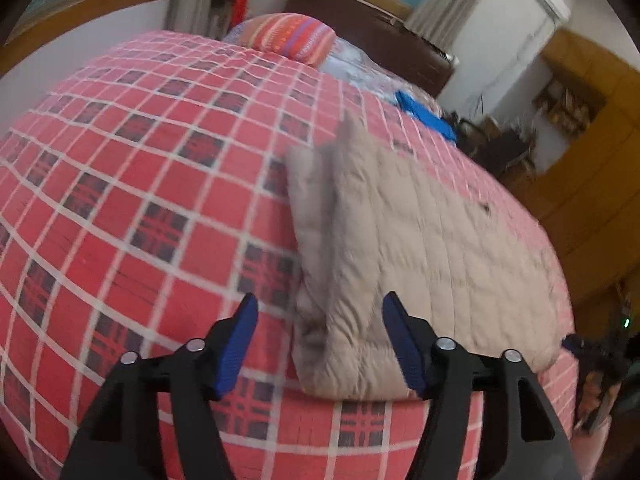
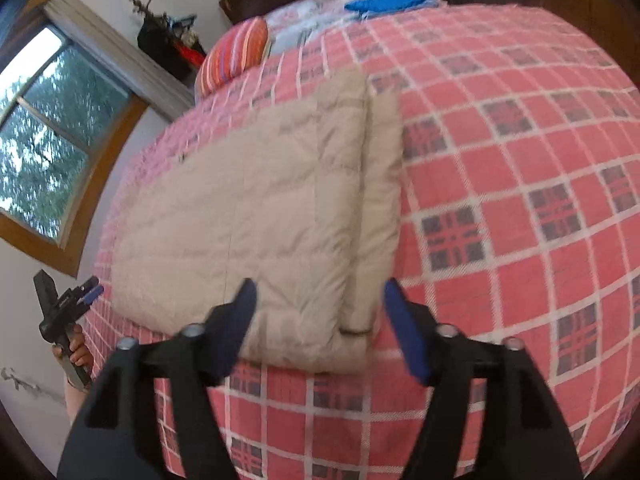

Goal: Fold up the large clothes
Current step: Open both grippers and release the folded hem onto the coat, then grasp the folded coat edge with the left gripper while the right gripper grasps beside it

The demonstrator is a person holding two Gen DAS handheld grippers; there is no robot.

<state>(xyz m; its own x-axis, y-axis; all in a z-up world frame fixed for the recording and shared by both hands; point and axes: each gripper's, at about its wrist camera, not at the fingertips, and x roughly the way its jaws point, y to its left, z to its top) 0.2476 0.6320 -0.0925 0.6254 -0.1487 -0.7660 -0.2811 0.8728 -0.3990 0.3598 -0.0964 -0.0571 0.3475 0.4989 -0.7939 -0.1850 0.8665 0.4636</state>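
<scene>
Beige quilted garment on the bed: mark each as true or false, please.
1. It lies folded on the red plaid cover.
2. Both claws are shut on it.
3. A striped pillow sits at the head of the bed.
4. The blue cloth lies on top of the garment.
1. True: the garment lies folded on the cover.
2. False: the left claw and the right claw are both open and hold nothing.
3. True: the pillow is at the head end.
4. False: the blue cloth lies apart from the garment, near the head of the bed.
</scene>
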